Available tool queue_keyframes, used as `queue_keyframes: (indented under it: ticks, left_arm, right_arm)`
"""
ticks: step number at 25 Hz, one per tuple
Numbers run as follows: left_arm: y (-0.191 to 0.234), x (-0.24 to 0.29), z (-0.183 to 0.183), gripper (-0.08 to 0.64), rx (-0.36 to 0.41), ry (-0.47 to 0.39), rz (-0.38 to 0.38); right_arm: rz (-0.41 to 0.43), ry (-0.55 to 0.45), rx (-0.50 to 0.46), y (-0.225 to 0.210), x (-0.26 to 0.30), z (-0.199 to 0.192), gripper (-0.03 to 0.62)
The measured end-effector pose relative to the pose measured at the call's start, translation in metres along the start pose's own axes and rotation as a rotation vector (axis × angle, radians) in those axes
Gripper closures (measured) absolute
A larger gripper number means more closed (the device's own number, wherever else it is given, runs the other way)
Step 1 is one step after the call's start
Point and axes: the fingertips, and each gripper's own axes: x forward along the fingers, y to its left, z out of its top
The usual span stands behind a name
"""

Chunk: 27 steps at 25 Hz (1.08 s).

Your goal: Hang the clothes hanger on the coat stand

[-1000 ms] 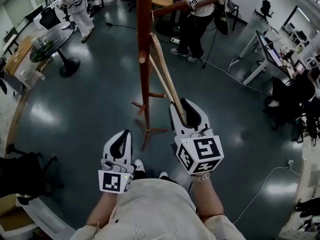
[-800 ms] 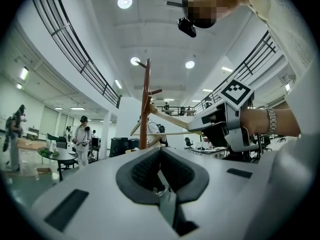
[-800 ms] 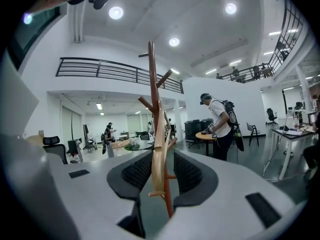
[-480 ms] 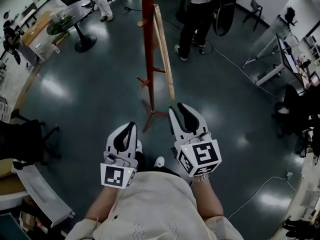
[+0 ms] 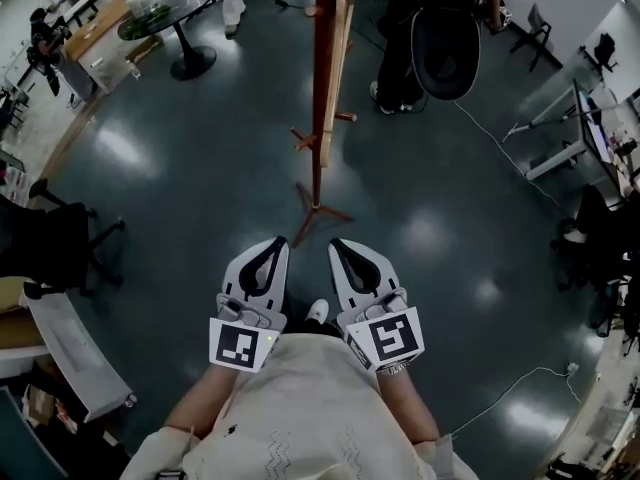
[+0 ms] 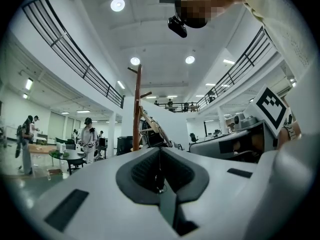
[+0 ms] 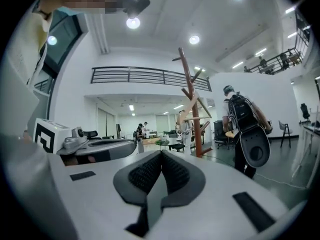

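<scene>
Likely feel: pale wooden clothes hanger [image 5: 341,58], light, stiff; grip mid-arm.
Left hand-held gripper [image 5: 276,243]: closed, empty.
Right hand-held gripper [image 5: 336,243]: just closed, empty.

Coat stand [image 5: 320,118] red-brown — clothes hanger [image 5: 341,58] pale wood — floor [image 5: 200,198] dark teal.

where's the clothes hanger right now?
Head view, top centre: the clothes hanger sits on the coat stand, along the pole's right side, well ahead of the left tool and right tool, both empty.
</scene>
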Motion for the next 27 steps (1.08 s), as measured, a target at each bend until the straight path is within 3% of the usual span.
queue_keyframes:
  ticks: [3,13,27]
  left_arm:
    - [-0.002,-0.005,-0.001,0.546,-0.003,-0.005,0.002]
    - [0.0,-0.016,0.0,0.546,-0.015,-0.016,0.016]
    - [-0.006,-0.001,-0.001,0.546,-0.021,-0.007,0.014]
  right_arm:
    - [0.02,-0.004,-0.043,0.012,-0.004,0.0,0.572]
    - [0.082,-0.057,-0.05,0.029,-0.008,0.005,0.572]
    - [0.052,-0.035,-0.025,0.008,-0.004,0.004,0.572]
